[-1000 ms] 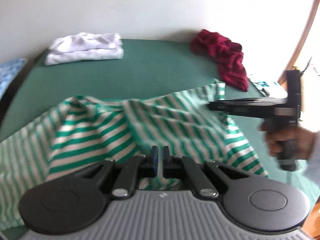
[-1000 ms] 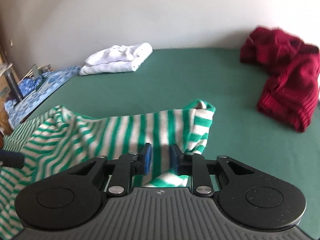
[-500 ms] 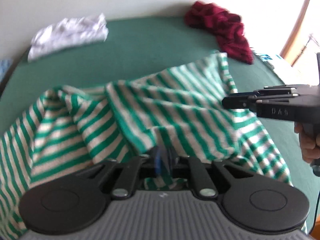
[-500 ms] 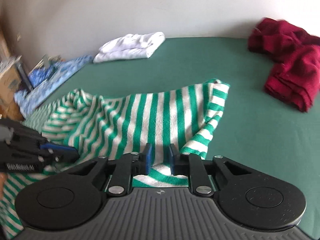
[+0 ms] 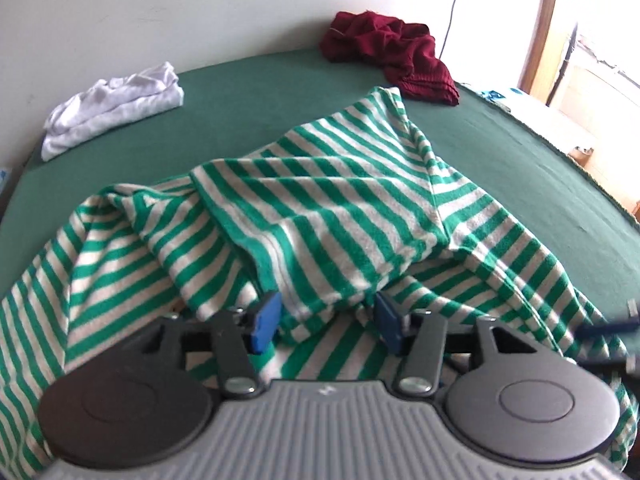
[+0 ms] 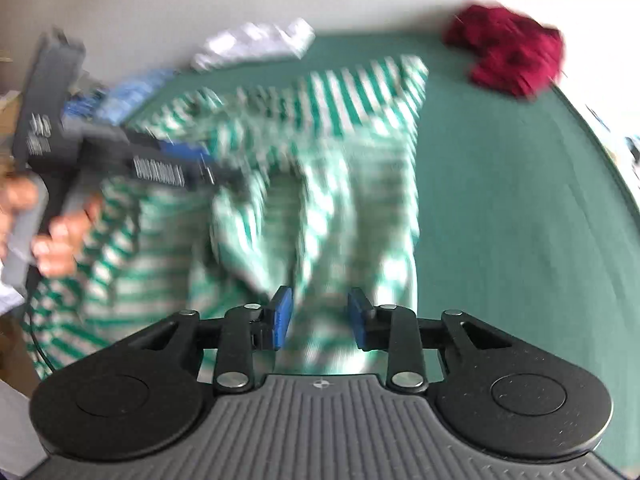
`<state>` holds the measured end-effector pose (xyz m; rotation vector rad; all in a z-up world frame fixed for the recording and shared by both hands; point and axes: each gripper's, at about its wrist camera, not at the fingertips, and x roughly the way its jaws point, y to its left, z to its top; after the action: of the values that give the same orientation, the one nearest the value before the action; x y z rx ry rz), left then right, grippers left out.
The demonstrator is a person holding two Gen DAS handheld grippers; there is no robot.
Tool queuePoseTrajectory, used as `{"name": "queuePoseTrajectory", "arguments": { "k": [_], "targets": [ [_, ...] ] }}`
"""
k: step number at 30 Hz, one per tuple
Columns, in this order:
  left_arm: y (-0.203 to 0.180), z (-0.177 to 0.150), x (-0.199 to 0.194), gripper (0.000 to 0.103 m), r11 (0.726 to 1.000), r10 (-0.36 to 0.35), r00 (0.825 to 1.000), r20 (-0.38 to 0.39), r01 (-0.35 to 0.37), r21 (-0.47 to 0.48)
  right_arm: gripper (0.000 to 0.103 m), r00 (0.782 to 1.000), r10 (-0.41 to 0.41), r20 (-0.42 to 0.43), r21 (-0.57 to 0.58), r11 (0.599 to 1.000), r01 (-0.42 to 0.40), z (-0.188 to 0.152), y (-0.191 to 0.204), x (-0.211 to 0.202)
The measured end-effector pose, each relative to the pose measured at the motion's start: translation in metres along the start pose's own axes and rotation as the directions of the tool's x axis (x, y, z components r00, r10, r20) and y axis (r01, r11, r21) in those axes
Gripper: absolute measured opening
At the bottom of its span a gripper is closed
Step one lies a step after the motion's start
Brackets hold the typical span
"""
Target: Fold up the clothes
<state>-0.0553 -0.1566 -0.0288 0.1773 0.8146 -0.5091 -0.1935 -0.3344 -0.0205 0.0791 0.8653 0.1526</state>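
In the left wrist view the left gripper (image 5: 326,320) is sitting at the bottom centre of the frame with its jaws opening, the blue pads (image 5: 266,322) standing clearly apart. A bunched fold of the green-and-white striped shirt (image 5: 320,216) is hanging down between them, but neither pad is pressing on it, so the tongs are gripping nothing. At the lower right edge of that frame a dark, blurred fingertip of the other tool is poking in over the stripes.

In the right wrist view, which is heavily smeared by motion, the right gripper (image 6: 320,322) is also occupying the bottom centre, its jaws opening to a moderate gap. Striped cloth is lying in and under that gap; the pads are not squeezing it as far as the blur lets me judge. At the left edge of this frame a hand (image 6: 48,236) is gripping the grey handle of the left tool, whose fingers are reaching across to the shirt.

The striped shirt is lying rumpled across the middle of the green tabletop (image 5: 520,152), one panel doubled over the rest, its far corner pointing toward the upper right of the left view. Beyond it, in the upper left, a folded white garment (image 5: 116,110) is resting near the wall. In the upper right, a crumpled dark red sweater (image 5: 396,58) is lying just past the shirt's corner.
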Motion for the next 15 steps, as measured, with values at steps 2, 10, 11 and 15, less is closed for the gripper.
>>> {"name": "queuePoseTrajectory", "arguments": {
  "k": [2,10,11,15],
  "targets": [
    [-0.001,0.000,0.002,0.066,1.000,0.017,1.000,-0.013,-0.017,-0.004,0.032,0.999,-0.045,0.024,0.034,0.998,0.044,-0.015,0.011,-0.004],
    [-0.011,0.002,-0.024,0.000,0.993,0.092,0.996,0.006,-0.091,-0.072,0.036,0.996,-0.023,0.084,0.047,0.999,0.019,-0.026,0.010,-0.002],
    [-0.010,-0.001,-0.029,0.000,0.990,0.100,0.995,-0.004,-0.099,-0.100,0.036,0.996,-0.007,0.090,0.056,0.998,0.001,-0.026,0.007,-0.002],
    [-0.013,-0.017,-0.052,0.050,0.974,0.172,0.985,-0.027,-0.174,-0.148,0.040,0.992,0.037,0.122,0.051,0.998,-0.043,-0.035,0.003,-0.007]
  ]
}}
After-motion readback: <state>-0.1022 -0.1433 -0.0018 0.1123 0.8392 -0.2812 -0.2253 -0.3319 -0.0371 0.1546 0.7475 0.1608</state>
